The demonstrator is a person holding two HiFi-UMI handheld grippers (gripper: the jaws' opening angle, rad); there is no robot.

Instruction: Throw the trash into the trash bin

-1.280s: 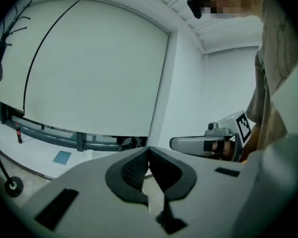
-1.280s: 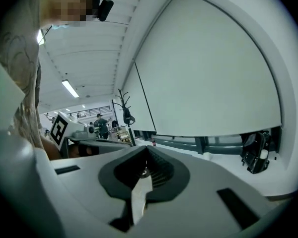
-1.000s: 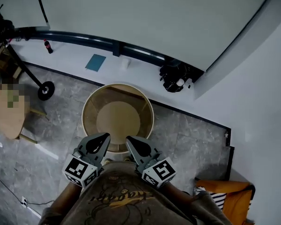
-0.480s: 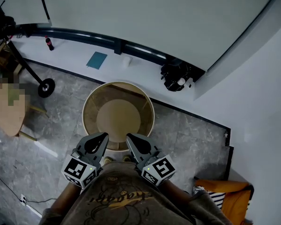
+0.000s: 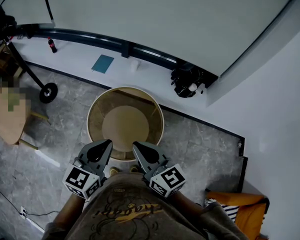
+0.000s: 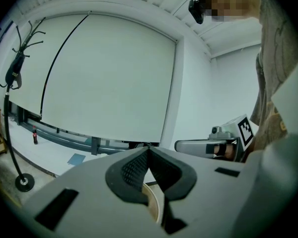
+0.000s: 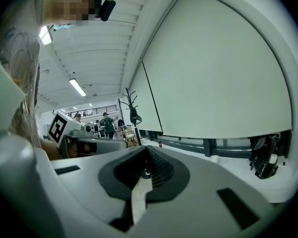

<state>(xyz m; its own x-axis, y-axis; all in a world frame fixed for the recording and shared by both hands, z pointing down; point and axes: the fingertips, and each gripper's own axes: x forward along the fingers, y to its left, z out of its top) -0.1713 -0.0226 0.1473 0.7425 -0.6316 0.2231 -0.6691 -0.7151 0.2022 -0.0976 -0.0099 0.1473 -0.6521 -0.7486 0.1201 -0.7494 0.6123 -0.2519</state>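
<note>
Across the last second nothing of consequence has changed: the head view has shifted slightly, and both units have kept their station close to the operator's body, at the near rim of the bin (image 5: pixel 152 115). The left hand-held gripper (image 5: pixel 106 143) remains clenched; its own view shows the pads (image 6: pixel 134 168) meeting at the tips with nothing between them. The right hand-held gripper (image 5: pixel 136 147) is likewise clenched and empty, with only a pale strip of background visible through the slot behind its tips. The bin stands upright on the grey floor (image 5: pixel 205 149); the visible part of its bottom is bare tan, and no item can be made out inside. Loose items lie well beyond the bin on the white ledge (image 5: pixel 155 79): a small bottle (image 5: pixel 51 45), a teal sheet (image 5: pixel 102 63) and a small white piece (image 5: pixel 135 64). Which of these counts as trash cannot be determined. Judgement: no trash is in transit at this moment, as neither unit carries anything and neither is moving toward an item.
</note>
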